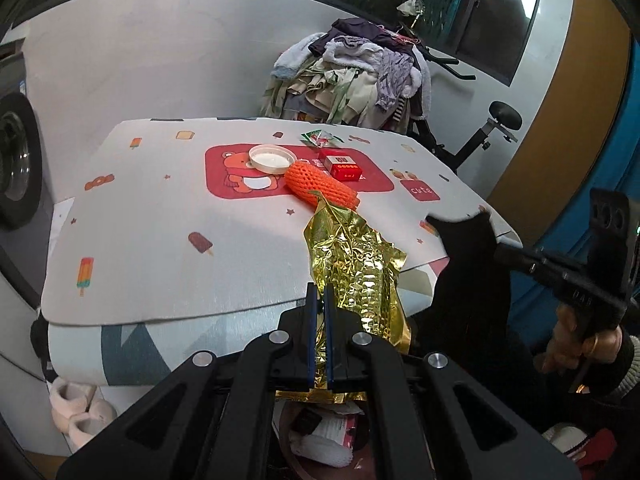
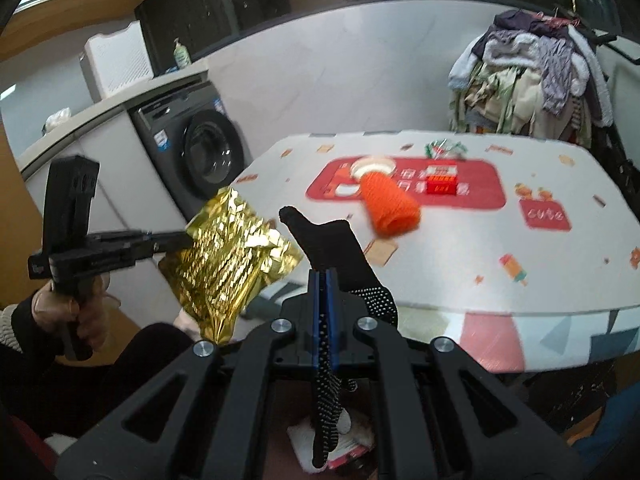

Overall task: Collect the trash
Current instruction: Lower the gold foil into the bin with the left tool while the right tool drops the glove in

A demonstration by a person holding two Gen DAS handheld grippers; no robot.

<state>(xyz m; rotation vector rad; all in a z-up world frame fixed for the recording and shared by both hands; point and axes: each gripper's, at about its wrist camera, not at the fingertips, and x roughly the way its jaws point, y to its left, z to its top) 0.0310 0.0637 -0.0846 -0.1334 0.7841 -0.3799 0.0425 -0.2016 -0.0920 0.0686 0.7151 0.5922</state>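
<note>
While the worktop [image 1: 160,240] with its printed mat fills the middle of both views, the step in hand looks like carrying two picked-up pieces of trash off its near edge toward a bin below. A container [image 1: 332,432] already holding white and red scraps shows between the fingers, low in the left wrist view, and seems the likely drop point, though its rim is mostly hidden.

The left tool [image 1: 319,312] is clenched on a crumpled gold foil wrapper [image 1: 352,256], which hangs off the near edge of the worktop. The right tool [image 2: 323,292] is clenched on a black dotted glove [image 2: 340,248] that drapes above and below its fingers.

Farther back on the worktop lie an orange foam net sleeve [image 1: 320,186], a white round lid [image 1: 272,158] just to its left, a red box [image 1: 342,166] just to its right, and a small green-and-white wrapper [image 1: 322,138] at the far side.

Next, each tool needs to be brought over the container and released so that foil and glove fall inside; the light foil may cling or drift.
</note>
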